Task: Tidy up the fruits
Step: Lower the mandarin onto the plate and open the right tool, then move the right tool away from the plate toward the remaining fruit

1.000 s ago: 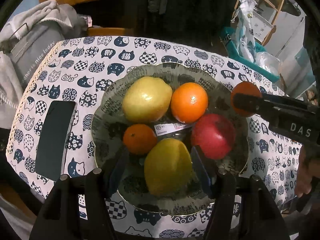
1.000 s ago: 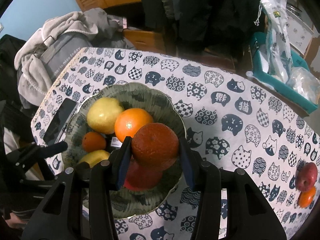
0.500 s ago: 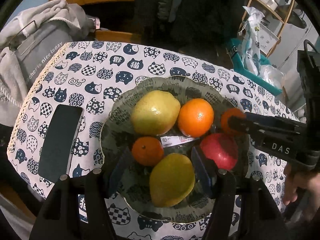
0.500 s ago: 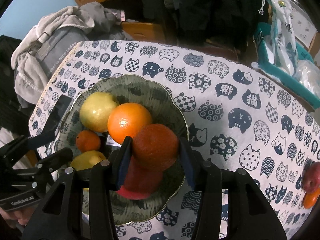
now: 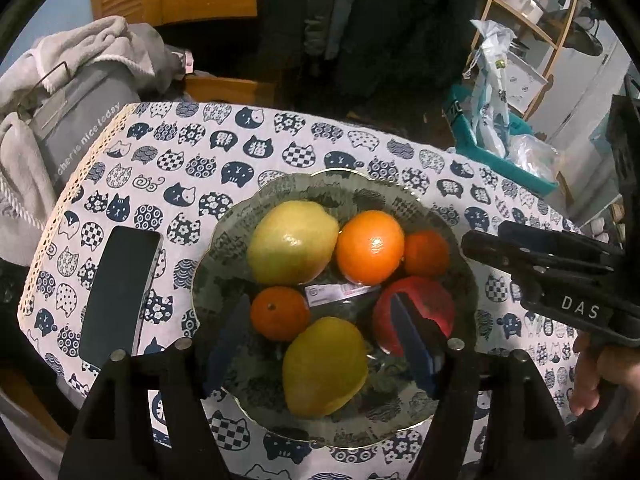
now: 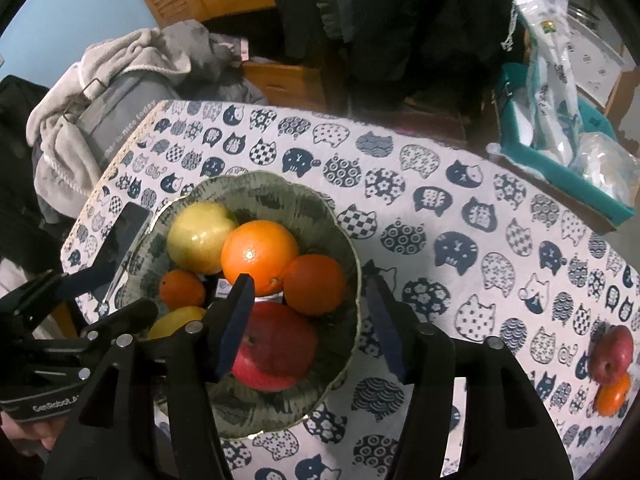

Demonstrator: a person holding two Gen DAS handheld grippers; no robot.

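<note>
Fruits: six pieces sit in a green patterned bowl [image 5: 466,280] on the worktop [image 5: 320,148], which wears a cloth printed with cat faces.
Left gripper [image 5: 320,344]: nearest the left wrist camera, hanging over the bowl's 6 o'clock edge. Its jaws have just been opening and now stand spread, pads clear of the fruit; a yellow pear [image 5: 325,366] lies between them, unpinched.
Red apple [image 5: 424,308]: at 4 o'clock in the bowl, partly behind one blue pad.
Small tangerine [image 5: 279,312]: at 8 o'clock, touching the pear.
Label slip [image 5: 340,292]: at the bowl's centre, under the fruit.
Large yellow fruit [image 5: 292,242]: at 11 o'clock.
Big orange [image 5: 370,246]: at 1 o'clock, touching the large yellow fruit.
Dark orange [image 6: 314,290]: at 2 o'clock, against the big orange and the red apple.
Right gripper [image 6: 306,322]: above the bowl's 3 o'clock side. Its jaws have just been opening and are now spread, the dark orange lying free beyond them, the pads off it.
Phone [image 5: 120,296]: dark, flat on the cloth at 9 o'clock from the bowl.
Loose fruit: a second apple [image 6: 612,354] and another orange [image 6: 612,394] touch each other at 4 o'clock on the worktop, well apart from the bowl.
Beyond the worktop: grey bundled cloth [image 5: 80,80] at 10 o'clock, a teal bin [image 6: 560,168] at 2 o'clock.
</note>
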